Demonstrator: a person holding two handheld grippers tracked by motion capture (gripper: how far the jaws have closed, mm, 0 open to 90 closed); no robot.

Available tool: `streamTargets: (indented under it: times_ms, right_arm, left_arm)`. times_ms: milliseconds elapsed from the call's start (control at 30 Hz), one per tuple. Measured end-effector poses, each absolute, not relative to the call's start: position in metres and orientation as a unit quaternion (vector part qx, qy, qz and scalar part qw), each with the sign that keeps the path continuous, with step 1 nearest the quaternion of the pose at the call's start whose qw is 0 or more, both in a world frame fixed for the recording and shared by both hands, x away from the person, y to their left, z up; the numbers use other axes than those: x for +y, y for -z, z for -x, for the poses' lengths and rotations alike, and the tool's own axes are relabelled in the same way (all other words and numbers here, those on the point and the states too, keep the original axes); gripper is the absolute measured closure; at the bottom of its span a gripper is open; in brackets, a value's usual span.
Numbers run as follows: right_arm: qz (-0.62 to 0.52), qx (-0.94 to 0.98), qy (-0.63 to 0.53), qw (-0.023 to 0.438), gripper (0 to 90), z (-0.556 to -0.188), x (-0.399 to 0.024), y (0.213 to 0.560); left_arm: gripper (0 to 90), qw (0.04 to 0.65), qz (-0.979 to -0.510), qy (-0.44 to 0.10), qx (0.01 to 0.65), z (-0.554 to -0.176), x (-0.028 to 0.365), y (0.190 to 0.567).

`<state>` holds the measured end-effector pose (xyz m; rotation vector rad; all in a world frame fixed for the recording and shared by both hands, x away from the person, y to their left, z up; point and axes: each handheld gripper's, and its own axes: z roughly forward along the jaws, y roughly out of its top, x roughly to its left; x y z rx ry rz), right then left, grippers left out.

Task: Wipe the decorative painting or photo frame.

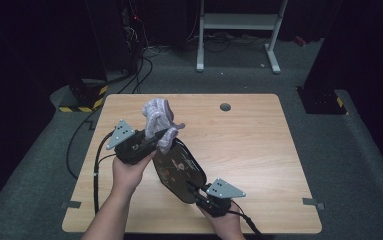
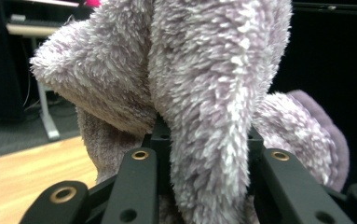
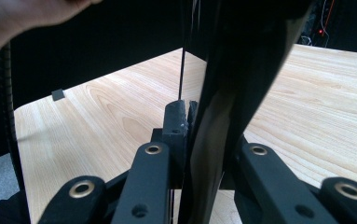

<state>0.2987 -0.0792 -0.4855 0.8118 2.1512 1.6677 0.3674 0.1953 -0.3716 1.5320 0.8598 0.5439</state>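
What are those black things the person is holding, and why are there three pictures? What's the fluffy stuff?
Those black things are grippers: hand-held tools with two jaws that pinch, a bit like big tongs. A person holds one in each hand at a wooden table.

One picture comes from a camera up high, looking down on the table. The other two come from small cameras riding on the grippers, so you look along their jaws.

The left gripper pinches a fluffy lilac cloth, which looks like a soft towel. The right gripper pinches the edge of a dark oval tray with a flower pattern and holds it tilted up. The cloth is against the tray's top edge, perhaps to wipe it.
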Motion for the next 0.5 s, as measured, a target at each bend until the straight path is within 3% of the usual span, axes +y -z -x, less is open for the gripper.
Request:
streamTargets:
  times_ms: [233,500]
  right_arm:
    - [-0.284,0.748,-0.58,0.151,79.0,-0.298,-0.08,0.486]
    - [-0.282,0.749,-0.58,0.151,79.4,-0.298,-0.079,0.486]
  left_arm:
    - [69.1,0.582,-0.672,-0.211,0.407,-0.379,0.21,0.41]
    - [69.0,0.568,-0.676,-0.211,0.418,-0.379,0.219,0.415]
